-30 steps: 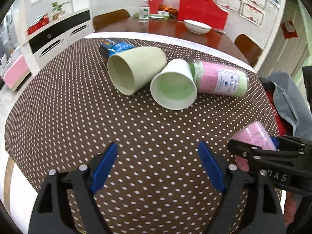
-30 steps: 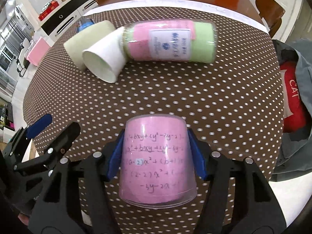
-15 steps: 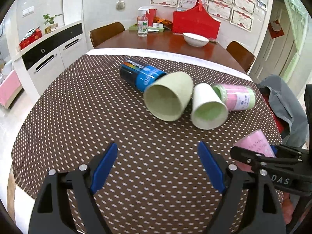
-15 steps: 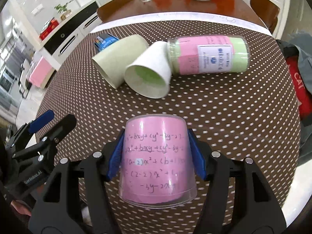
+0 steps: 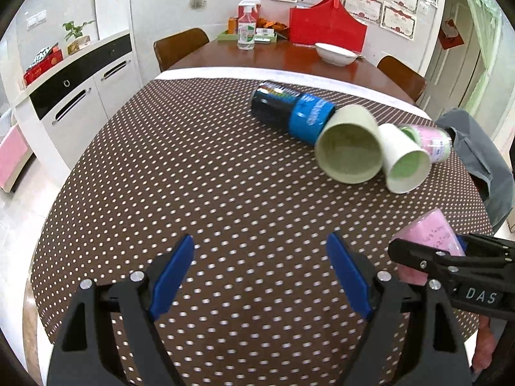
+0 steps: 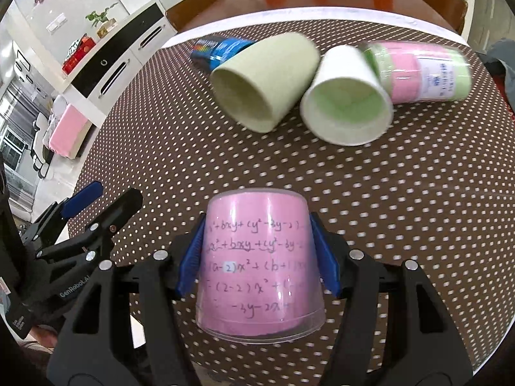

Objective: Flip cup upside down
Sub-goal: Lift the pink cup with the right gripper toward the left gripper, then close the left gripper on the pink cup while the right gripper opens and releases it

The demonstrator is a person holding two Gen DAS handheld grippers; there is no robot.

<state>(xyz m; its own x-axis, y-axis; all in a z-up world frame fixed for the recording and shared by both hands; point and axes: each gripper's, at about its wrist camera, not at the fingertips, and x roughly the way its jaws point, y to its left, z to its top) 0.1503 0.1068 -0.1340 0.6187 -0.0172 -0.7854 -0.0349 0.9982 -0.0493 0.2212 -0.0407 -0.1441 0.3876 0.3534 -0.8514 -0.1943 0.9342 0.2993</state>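
Note:
My right gripper (image 6: 259, 257) is shut on a pink cup (image 6: 259, 263) with handwritten maths on it, mouth down, near the table's front edge. The cup also shows in the left wrist view (image 5: 428, 241), at the right, between the right gripper's fingers. My left gripper (image 5: 260, 271) is open and empty over the dotted tablecloth (image 5: 193, 177), to the left of the pink cup. Its fingers (image 6: 83, 196) show at the left in the right wrist view.
Lying on their sides farther back are a pale green cup (image 6: 267, 80), a white cup (image 6: 347, 99), a pink and green jar (image 6: 418, 70) and a blue and black can (image 5: 289, 112). A grey cloth (image 5: 479, 154) hangs at the right edge.
Both grippers have drawn back and tilted up, so the lying cups look farther away in the left view. The right gripper still holds the pink cup the same way.

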